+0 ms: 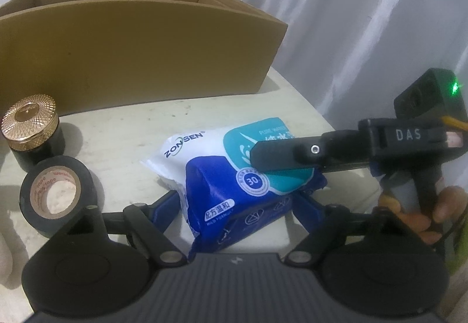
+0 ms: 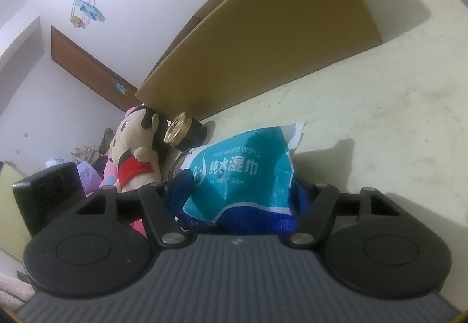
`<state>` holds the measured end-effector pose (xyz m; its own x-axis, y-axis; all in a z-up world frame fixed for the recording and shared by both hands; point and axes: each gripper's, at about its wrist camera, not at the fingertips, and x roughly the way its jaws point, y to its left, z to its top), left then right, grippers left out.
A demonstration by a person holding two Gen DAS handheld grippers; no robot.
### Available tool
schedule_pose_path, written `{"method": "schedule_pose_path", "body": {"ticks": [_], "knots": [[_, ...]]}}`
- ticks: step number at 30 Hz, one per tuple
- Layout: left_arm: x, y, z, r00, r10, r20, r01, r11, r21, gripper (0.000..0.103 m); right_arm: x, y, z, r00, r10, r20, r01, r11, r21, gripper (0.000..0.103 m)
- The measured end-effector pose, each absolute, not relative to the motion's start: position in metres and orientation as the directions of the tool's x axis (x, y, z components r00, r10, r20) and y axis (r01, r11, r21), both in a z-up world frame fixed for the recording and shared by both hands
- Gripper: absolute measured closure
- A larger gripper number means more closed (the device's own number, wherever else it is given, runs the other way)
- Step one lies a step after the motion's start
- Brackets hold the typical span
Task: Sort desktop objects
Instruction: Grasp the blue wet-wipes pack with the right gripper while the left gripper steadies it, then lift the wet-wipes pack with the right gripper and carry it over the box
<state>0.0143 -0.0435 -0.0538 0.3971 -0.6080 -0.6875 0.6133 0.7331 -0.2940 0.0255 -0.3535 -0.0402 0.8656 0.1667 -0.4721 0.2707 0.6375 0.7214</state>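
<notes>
— Two sets of tongs are on one thing: the wet-wipe pack (image 1: pixel 234 176), lying in the lower middle of the left wrist view on the counter (image 1: pixel 122 135). Why both?

— Probably because it is a soft, floppy pouch. The left tongs (image 1: pixel 237 206) have their blue pads against the pack's near end on either side, so they appear to be gripping it. The right tongs (image 1: pixel 280 159) reach in from the right edge of that view, one dark finger lying across the teal label. In the right wrist view the pack (image 2: pixel 239 173) fills the gap between the right tongs (image 2: pixel 237 200) and looks pinched there too.

— How does the pack look?

— White, teal and dark blue, with printed lettering; the film is creased and bulges where it is squeezed.

— And the rest?

— An open cardboard box (image 1: pixel 140 45) stands behind it, upper left, likely the place for sorting. A roll of black tape (image 1: pixel 58 188) and a gold-lidded jar (image 1: pixel 32 130) wait at the left edge.
</notes>
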Motion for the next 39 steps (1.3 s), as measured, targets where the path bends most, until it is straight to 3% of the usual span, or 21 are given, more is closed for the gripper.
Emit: {"method": "schedule_pose_path", "body": {"ticks": [26, 39], "knots": [[0.023, -0.044, -0.034, 0.443, -0.613, -0.655, 0.619, 0.737, -0.271, 0.021, 0.025, -0.356, -0.021, 0.896, 0.116, -0.429, 0.259, 0.649, 0.715, 0.037], [0.032, -0.054, 0.011, 0.511, -0.624, -0.592, 0.636, 0.737, -0.228, 0.021, 0.027, -0.368, 0.022, 0.925, 0.087, -0.369, 0.213, 0.686, 0.696, 0.037]]}}
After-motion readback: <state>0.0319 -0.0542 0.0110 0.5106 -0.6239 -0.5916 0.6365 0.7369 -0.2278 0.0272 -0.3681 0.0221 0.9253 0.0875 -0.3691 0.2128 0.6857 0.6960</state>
